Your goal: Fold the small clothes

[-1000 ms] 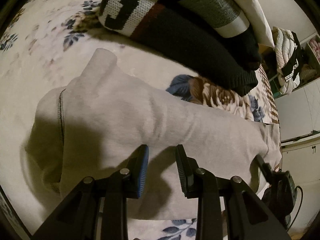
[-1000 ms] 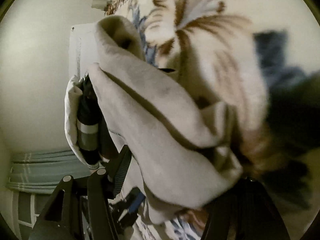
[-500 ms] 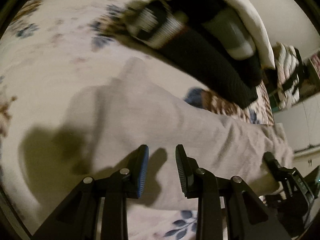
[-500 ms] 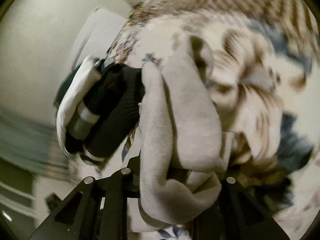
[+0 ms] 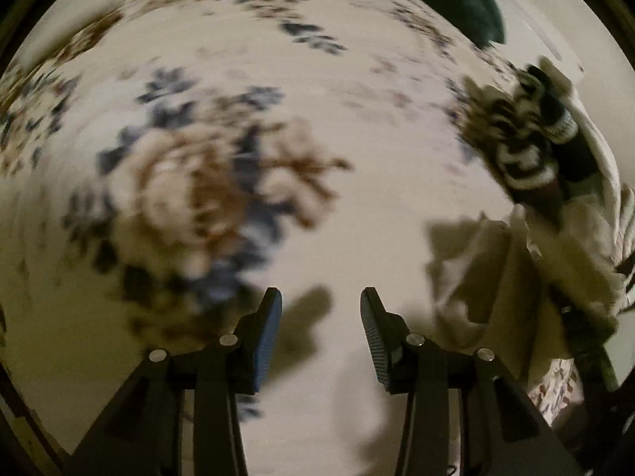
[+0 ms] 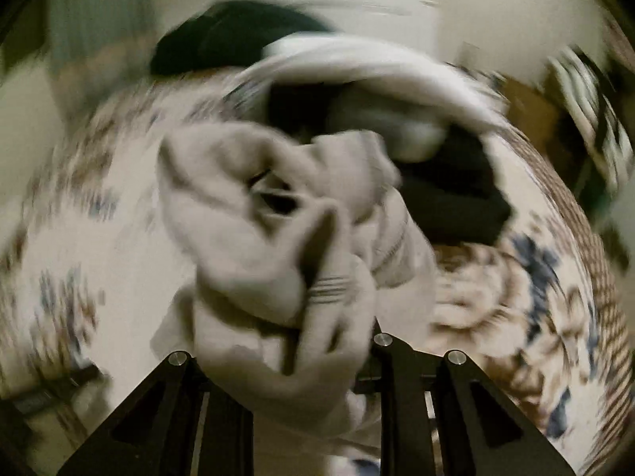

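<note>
Left wrist view: the left claw (image 5: 320, 313) is spread apart and empty over the floral bed (image 5: 357, 198), and the grey garment (image 5: 500, 297) hangs bunched off to its right, just below the dark clothes pile (image 5: 532, 158). Right wrist view: the right claw (image 6: 285, 357) looks clamped on that grey garment (image 6: 278, 246), though the cloth hides its tips; it's so crumpled I can't tell its long axis or which way it points, so I'd guess it needs laying flat on the bed left of the pile.

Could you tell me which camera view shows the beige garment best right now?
The right wrist view: the beige garment fills its centre, bunched over the right tongs, though blurred. The left wrist view shows it only as a hanging fold at its right edge.
</note>
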Available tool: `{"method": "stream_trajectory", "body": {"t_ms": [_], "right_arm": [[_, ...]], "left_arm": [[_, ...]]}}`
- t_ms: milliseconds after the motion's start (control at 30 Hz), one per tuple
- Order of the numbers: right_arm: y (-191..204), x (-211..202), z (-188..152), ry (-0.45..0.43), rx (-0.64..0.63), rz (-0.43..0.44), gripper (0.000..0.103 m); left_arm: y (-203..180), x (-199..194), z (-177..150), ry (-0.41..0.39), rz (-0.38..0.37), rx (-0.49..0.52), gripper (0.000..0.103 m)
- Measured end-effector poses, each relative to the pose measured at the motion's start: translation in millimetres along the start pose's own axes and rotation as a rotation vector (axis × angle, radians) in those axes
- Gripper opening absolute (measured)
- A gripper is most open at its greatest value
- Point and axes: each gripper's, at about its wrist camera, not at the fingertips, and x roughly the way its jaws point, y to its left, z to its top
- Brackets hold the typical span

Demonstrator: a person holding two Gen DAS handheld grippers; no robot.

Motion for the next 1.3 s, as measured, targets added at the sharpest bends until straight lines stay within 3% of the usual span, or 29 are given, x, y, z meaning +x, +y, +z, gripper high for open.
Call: {"method": "stream_trajectory", "body": {"t_ms": [67, 167, 200, 233, 300, 333, 400, 433, 533, 567, 667, 733, 800, 867, 967, 1033, 1100, 1167, 1200, 1233, 1300], "right_arm": [[34.9, 11.3, -13.2, 0.036, -0.085, -0.007, 0.023], [68.1, 28.0, -28.3, 0.147, -0.172, 0.002, 0.042], [69.5, 27.9, -29.4, 0.162, -0.17, 0.024, 0.059], [70.3, 25.3, -28.7, 0.181, -0.16, 0.086, 0.074], [64.1, 16.6, -24.4, 0.225, -0.103, 0.235, 0.085], [55.2, 10.4, -22.0, 0.241, -0.045, 0.325, 0.085], [31.8, -0.7, -17.7, 0.269, 0.071, 0.45, 0.085], [16.7, -6.0, -15.5, 0.276, 0.127, 0.469, 0.086], [-23.2, -15.5, -10.7, 0.295, 0.242, 0.437, 0.086], [-36.4, -16.4, -9.2, 0.297, 0.266, 0.414, 0.086], [-78.2, -11.5, -9.0, 0.295, 0.334, 0.367, 0.086], [-94.8, -5.8, -8.5, 0.289, 0.349, 0.346, 0.086], [-91.8, -6.1, -7.4, 0.268, 0.259, 0.314, 0.086], [-70.1, -14.9, -9.8, 0.232, 0.076, 0.305, 0.086], [-4.3, -18.1, -28.0, 0.176, -0.278, 0.274, 0.086], [36.0, -19.6, -50.4, 0.113, -0.524, 0.209, 0.086], [61.1, -13.4, -65.3, 0.063, -0.658, 0.165, 0.085], [74.0, -3.4, -70.3, 0.046, -0.702, 0.151, 0.085], [79.4, 2.9, -72.3, 0.042, -0.725, 0.129, 0.08], [82.1, 6.0, -72.5, 0.035, -0.733, 0.115, 0.058], [74.7, 8.8, -61.6, 0.042, -0.657, 0.117, 0.029]], "left_arm": [[12.7, -1.2, 1.4, -0.001, 0.004, -0.022, 0.039], [19.5, -4.2, 3.1, -0.005, -0.008, -0.041, 0.039], [20.4, -5.7, 3.5, -0.005, -0.018, -0.044, 0.039], [19.5, -7.6, 5.6, -0.003, -0.035, -0.048, 0.039], [12.9, -10.8, 9.0, 0.002, -0.069, -0.053, 0.039], [4.2, -12.9, 11.8, 0.0, -0.091, -0.046, 0.039], [-13.6, -17.9, 15.1, -0.007, -0.124, -0.018, 0.039], [-25.7, -20.1, 17.2, -0.013, -0.144, 0.007, 0.039], [-65.1, -22.0, 18.9, -0.018, -0.186, 0.095, 0.048], [-73.7, -19.4, 18.7, -0.007, -0.2, 0.107, 0.056], [-91.9, -3.4, 17.1, 0.047, -0.217, 0.119, 0.056], [-86.7, 0.7, 14.3, 0.066, -0.191, 0.065, 0.056], [-74.7, -2.2, 7.2, 0.042, -0.114, 0.05, 0.056], [-55.5, -0.5, -1.8, 0.041, -0.008, 0.043, 0.056], [-17.8, 6.1, -15.9, 0.074, 0.115, -0.017, 0.056], [4.7, 7.0, -22.9, 0.086, 0.192, -0.035, 0.056], [16.3, 5.3, -27.6, 0.084, 0.244, -0.029, 0.071], [24.8, 0.7, -31.4, 0.064, 0.288, -0.021, 0.074], [27.4, -2.2, -33.0, 0.054, 0.294, -0.022, 0.074], [28.7, -4.1, -34.3, 0.048, 0.295, -0.022, 0.074], [26.8, -8.2, -36.1, 0.038, 0.292, -0.024, 0.074]]}}
